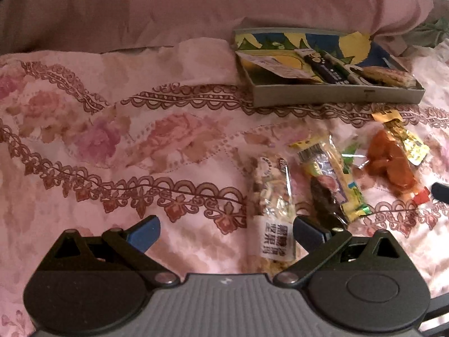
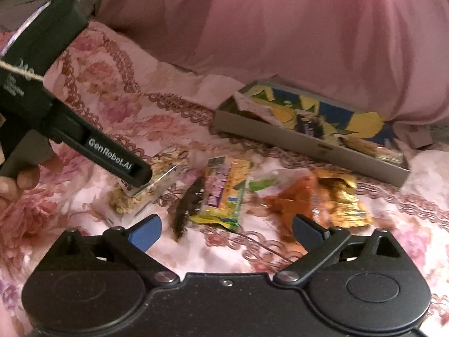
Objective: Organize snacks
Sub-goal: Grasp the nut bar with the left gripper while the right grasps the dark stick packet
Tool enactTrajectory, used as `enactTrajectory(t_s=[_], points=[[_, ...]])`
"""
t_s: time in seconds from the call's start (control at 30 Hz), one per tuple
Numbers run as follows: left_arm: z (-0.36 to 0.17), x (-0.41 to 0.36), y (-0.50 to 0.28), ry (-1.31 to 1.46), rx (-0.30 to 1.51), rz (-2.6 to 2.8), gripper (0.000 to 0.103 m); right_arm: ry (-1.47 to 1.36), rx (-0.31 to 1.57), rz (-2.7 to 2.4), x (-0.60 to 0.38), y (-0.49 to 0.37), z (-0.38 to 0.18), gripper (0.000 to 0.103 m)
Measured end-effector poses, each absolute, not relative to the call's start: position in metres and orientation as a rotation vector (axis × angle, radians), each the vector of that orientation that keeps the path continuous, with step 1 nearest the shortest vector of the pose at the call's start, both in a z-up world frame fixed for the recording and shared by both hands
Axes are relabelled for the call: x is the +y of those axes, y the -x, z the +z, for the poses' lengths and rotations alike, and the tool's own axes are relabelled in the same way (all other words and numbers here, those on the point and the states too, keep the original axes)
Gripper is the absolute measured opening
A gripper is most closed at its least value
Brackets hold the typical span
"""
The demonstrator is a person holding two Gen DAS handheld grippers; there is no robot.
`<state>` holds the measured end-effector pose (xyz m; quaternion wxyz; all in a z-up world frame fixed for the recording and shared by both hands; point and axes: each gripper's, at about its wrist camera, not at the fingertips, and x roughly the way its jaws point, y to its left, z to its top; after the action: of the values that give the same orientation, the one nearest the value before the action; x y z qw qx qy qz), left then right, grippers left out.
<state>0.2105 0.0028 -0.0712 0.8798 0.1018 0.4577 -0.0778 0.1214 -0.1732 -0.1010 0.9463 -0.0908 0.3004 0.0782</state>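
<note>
Pink floral bedspread (image 1: 118,151) fills both views, and the snacks lie scattered across it in front of a shallow grey tray (image 1: 336,95) that already carries a few packets. From the right wrist camera we get what the left cannot show: the left claw (image 2: 137,175) from outside, its dark body reaching down with the tip at the clear nut-mix packet (image 2: 146,185), though whether it touches is hard to say. The left wrist view puts that same nut-mix packet (image 1: 273,205) just inside its right finger, jaws spread wide, nothing gripped, left claw (image 1: 224,233) open above the bed. Over to the right claw (image 2: 224,233): also wide open, holding nothing, hovering near a yellow-green wrapper (image 2: 224,193) with a dark snack (image 2: 188,205) beside it and an orange snack bag (image 2: 297,202) near its right finger. Motion blur smears the right view, so labels are unreadable, and the tray's contents blend into its bright printed lining.
</note>
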Motion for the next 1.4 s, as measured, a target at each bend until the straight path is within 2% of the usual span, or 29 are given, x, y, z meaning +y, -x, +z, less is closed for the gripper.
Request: enactTrajectory(t_s=[0.27,0.43,0.53,0.6,0.67,0.7,0.83,0.9,1.07,1.1,1.4], points=[[-0.076,0.014,-0.219,-0.082,0.946,-0.218,0.101,0.175,0.631,0.224,-0.157,-0.14,-0.116,0.081],[-0.079,0.013,-0.22,-0.053,0.949,-0.272,0.094,0.174,0.64,0.228,-0.154,-0.147,-0.12,0.077],[-0.081,0.008,-0.22,-0.062,0.942,-0.307,0.086,0.176,0.643,0.227,-0.152,-0.151,-0.123,0.072],[-0.083,0.003,-0.22,-0.096,0.937,-0.324,0.076,0.176,0.649,0.231,-0.149,-0.154,-0.127,0.068],[-0.087,-0.002,-0.22,-0.128,0.947,-0.335,0.07,0.18,0.653,0.237,-0.148,-0.156,-0.13,0.066],[-0.089,-0.004,-0.22,-0.136,0.957,-0.341,0.063,0.186,0.653,0.237,-0.147,-0.156,-0.131,0.065],[-0.094,-0.004,-0.219,-0.126,0.981,-0.354,0.056,0.189,0.65,0.237,-0.145,-0.156,-0.132,0.06],[-0.093,-0.003,-0.219,-0.115,0.983,-0.365,0.048,0.188,0.649,0.246,-0.145,-0.156,-0.131,0.051],[-0.092,0.0,-0.219,-0.094,0.991,-0.369,0.046,0.197,0.644,0.252,-0.143,-0.153,-0.131,0.047],[-0.092,0.001,-0.219,-0.087,0.993,-0.369,0.046,0.195,0.64,0.253,-0.144,-0.152,-0.13,0.034],[-0.091,0.003,-0.22,-0.037,0.993,-0.359,0.046,0.236,0.629,0.228,-0.146,-0.147,-0.125,0.031]])
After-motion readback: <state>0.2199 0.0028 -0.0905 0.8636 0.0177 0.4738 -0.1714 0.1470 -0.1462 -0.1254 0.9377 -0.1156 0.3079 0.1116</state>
